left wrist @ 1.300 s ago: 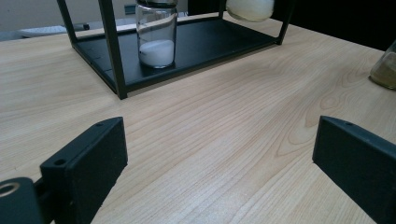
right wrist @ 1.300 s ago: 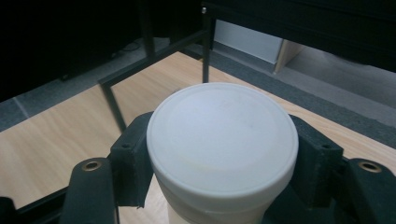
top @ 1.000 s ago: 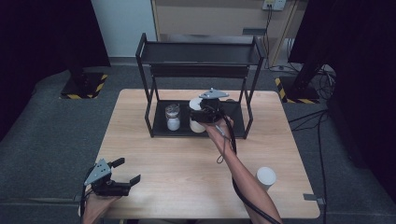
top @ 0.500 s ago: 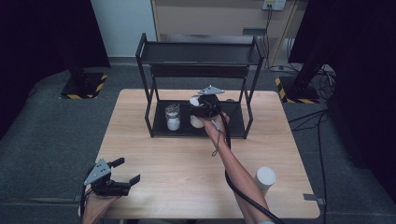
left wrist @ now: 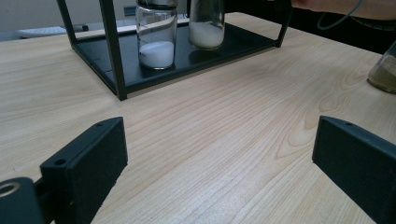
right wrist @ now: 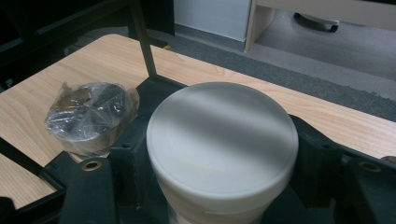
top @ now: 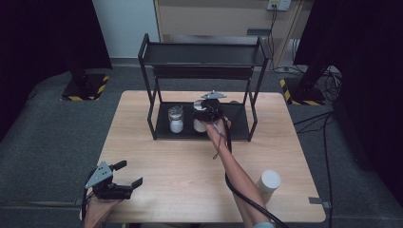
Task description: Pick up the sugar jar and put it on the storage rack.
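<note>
And here's the glass jar with the white round lid and white powder inside (top: 200,119), standing upright on the bottom shelf of the black metal two-tier rack (top: 240,127), roughly at the shelf's middle. In the right gripper view that broad white lid (right wrist: 222,140) sits square between the two black jaws, which are pressed up against the jar on either side. So the right gripper (top: 207,112) has this jar clamped, jaws drawn in tight on it, the grey three-cornered plate showing on top and the person's forearm (top: 235,171) stretching across the table towards it.

Just beside it, to its left in the high view, stands a second glass jar with a clear wrapped lid and a layer of white powder at the bottom (top: 176,119), same shelf, close but apart. The left gripper view shows both jars side by side on the black shelf: second jar (left wrist: 156,35), held jar (left wrist: 206,25).

Out front now: the left gripper (top: 121,179) rests at the near left corner of the light wooden table (top: 161,161), jaws spread wide, nothing between them but bare wood.

Over at the near right, well apart from the rack, a white-lidded jar with tan contents (top: 269,184) stands alone
</note>
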`<state>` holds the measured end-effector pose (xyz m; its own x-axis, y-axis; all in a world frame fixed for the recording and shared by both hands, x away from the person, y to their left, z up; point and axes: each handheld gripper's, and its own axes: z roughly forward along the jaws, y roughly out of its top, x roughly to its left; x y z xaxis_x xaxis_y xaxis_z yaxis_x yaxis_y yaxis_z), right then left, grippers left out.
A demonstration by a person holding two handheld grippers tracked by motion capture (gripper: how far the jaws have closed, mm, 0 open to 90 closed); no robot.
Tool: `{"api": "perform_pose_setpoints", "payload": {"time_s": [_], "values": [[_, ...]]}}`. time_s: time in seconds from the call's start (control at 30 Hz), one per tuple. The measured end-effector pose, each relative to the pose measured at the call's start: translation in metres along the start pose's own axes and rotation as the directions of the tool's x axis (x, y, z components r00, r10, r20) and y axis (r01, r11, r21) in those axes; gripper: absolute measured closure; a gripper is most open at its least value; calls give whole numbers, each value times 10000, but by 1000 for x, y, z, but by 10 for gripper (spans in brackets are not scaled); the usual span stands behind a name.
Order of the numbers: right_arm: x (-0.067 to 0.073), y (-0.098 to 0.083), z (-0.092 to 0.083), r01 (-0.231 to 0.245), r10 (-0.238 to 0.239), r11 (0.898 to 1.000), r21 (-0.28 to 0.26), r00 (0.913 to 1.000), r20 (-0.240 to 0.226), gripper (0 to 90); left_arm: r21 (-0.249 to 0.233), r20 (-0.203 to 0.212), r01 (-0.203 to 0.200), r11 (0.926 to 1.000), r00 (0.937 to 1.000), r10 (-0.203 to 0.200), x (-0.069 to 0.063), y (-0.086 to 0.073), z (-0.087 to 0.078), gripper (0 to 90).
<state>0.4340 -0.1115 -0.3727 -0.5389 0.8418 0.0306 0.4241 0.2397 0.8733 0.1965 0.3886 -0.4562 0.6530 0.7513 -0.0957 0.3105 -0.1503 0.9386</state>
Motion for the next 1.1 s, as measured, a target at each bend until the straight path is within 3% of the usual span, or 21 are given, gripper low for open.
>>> {"api": "perform_pose_setpoints", "payload": {"time_s": [0.97,1.1], "values": [[-2,-10,5,-166,166,9998,-79,9999,41,333,34,11,-54,10000,10000,54,0,1,1,22],[-1,-8,3,-178,178,9998,-22,9998,131,300,23,11,-54,10000,10000,54,0,1,1,22]]}}
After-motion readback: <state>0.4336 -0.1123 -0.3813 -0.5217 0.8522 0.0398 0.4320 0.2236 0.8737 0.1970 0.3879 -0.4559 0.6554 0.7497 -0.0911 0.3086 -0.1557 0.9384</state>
